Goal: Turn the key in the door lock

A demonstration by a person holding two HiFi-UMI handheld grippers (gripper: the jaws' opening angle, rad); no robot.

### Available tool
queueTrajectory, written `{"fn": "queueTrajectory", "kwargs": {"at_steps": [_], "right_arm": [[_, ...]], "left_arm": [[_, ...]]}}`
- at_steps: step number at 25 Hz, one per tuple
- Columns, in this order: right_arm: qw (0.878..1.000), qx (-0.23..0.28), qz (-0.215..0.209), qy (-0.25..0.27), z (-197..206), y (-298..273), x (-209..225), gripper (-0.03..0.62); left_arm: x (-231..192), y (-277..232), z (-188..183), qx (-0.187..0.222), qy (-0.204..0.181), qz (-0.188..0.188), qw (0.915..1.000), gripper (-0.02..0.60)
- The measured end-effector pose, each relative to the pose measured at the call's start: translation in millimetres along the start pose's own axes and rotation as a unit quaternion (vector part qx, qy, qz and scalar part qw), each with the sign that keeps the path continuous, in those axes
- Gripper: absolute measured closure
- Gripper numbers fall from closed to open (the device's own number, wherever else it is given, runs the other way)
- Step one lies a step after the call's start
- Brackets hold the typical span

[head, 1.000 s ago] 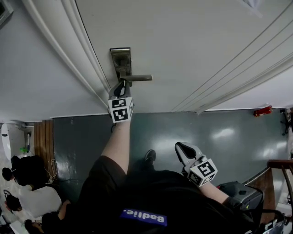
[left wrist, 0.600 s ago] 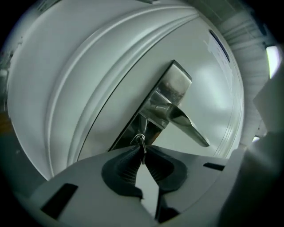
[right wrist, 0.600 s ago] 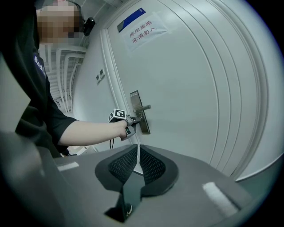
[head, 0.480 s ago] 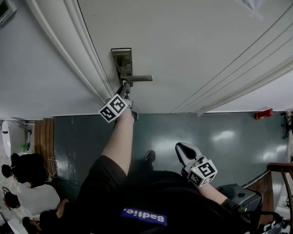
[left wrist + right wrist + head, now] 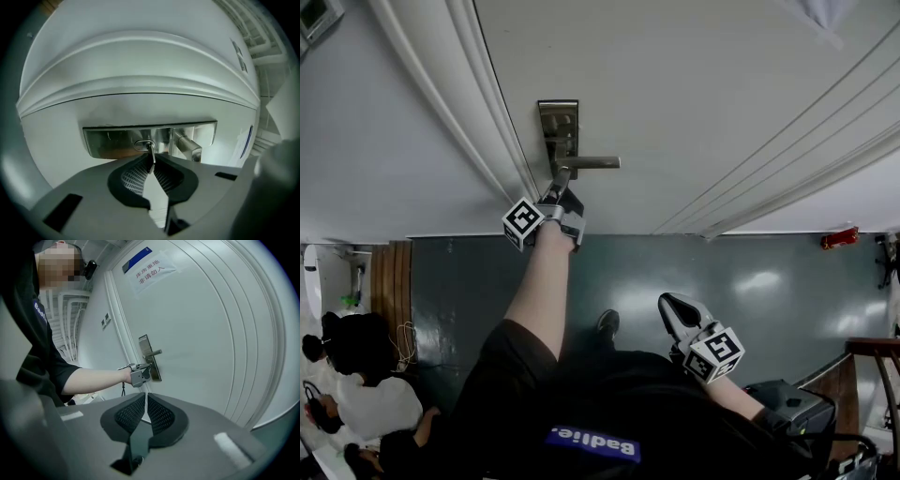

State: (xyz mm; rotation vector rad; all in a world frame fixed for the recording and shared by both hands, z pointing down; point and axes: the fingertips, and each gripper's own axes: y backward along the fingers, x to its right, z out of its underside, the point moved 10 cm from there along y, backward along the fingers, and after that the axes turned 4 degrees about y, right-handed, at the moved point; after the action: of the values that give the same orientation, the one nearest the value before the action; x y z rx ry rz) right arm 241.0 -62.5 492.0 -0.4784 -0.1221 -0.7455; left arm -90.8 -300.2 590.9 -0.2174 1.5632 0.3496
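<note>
My left tool (image 5: pixel 151 165) pinches the key (image 5: pixel 150 151), a thin silver blade standing out of the keyhole in the steel lock plate (image 5: pixel 112 140), near the door (image 5: pixel 140 65) edge and just beside the lever handle (image 5: pixel 190 146). I judge the turning step is in hand; next calls for a firm roll without slipping. My right tool (image 5: pixel 146 401) hangs well apart, pressed together, empty.

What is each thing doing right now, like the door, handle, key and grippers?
White panelled door, closed.
Silver metal lever handle, level, not pressed.
Small metal key, in the keyhole.
Left gripper, shut on the key.
Right gripper, shut, empty, held away from the door.
</note>
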Motion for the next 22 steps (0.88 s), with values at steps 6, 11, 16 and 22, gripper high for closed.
{"fn": "queueTrajectory", "kwargs": {"at_steps": [6, 11, 16, 22], "right_arm": [[1.0, -0.002, 0.003, -0.015, 2, -3, -3, 0.577], [1.0, -0.004, 0.004, -0.024, 2, -6, -6, 0.577], [1.0, -0.001, 0.003, -0.002, 0, -7, -13, 0.576], [1.0, 0.007, -0.018, 0.013, -2, -6, -14, 0.559]], "left_arm": [[-6, -2, 3, 0.003, 0.087, 0.042, 0.9953, 0.545], [-13, -3, 4, -0.002, 0.128, 0.077, 0.9888, 0.535], [-9, -3, 3, -0.003, 0.079, 0.063, 0.9949, 0.529], [1, 11, -13, -0.025, -0.082, -0.005, 0.9963, 0.476]]}}
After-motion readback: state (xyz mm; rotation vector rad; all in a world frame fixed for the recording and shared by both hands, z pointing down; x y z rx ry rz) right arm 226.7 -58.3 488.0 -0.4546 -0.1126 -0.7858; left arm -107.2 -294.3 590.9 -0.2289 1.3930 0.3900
